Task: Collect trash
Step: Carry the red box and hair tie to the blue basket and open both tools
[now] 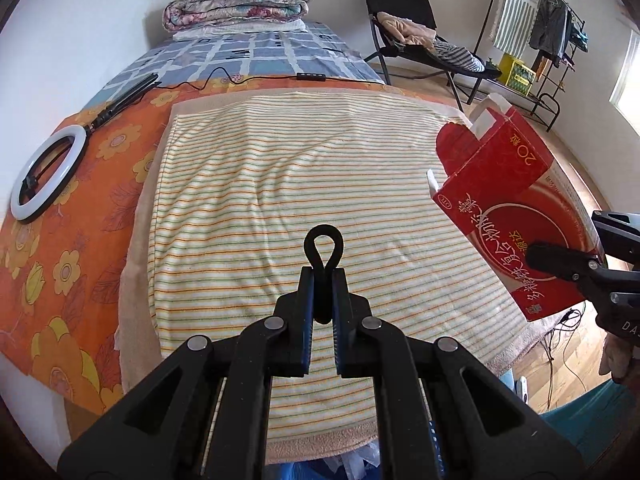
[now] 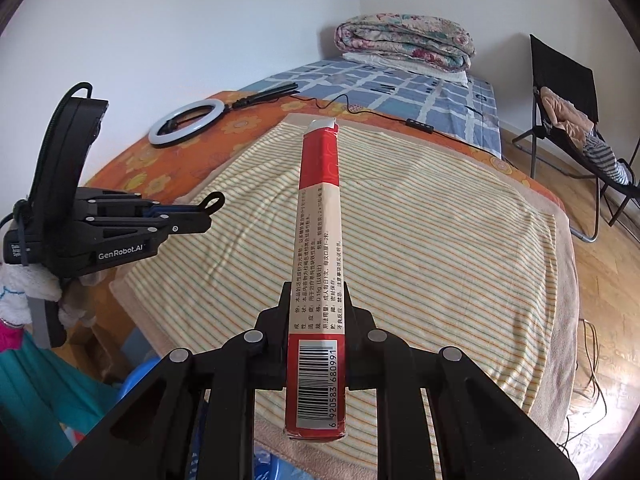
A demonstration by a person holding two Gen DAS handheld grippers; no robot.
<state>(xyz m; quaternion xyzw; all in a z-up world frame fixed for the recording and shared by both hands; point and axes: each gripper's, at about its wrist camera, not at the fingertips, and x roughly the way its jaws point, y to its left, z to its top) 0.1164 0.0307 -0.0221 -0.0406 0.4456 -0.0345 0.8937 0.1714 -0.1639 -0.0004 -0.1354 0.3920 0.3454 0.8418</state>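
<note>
Pads of the left gripper (image 1: 323,280) pinch a small black loop (image 1: 323,249) at frame centre. The right gripper (image 2: 318,312) clamps a flat red carton (image 2: 320,248), lower centre, above the striped towel (image 2: 440,232) covering the bed (image 2: 380,92).

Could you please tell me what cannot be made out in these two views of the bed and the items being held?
- Red box: left wrist view, its near end is hidden by the right hand-held gripper; contents unseen in either view.
- Black loop in the left hand-held gripper: what it is cannot be told.
- Blue bag or bin: cut off by the bottom edge behind the right gripper's frame.
- Clothes rack: items too small and distorted.
</note>
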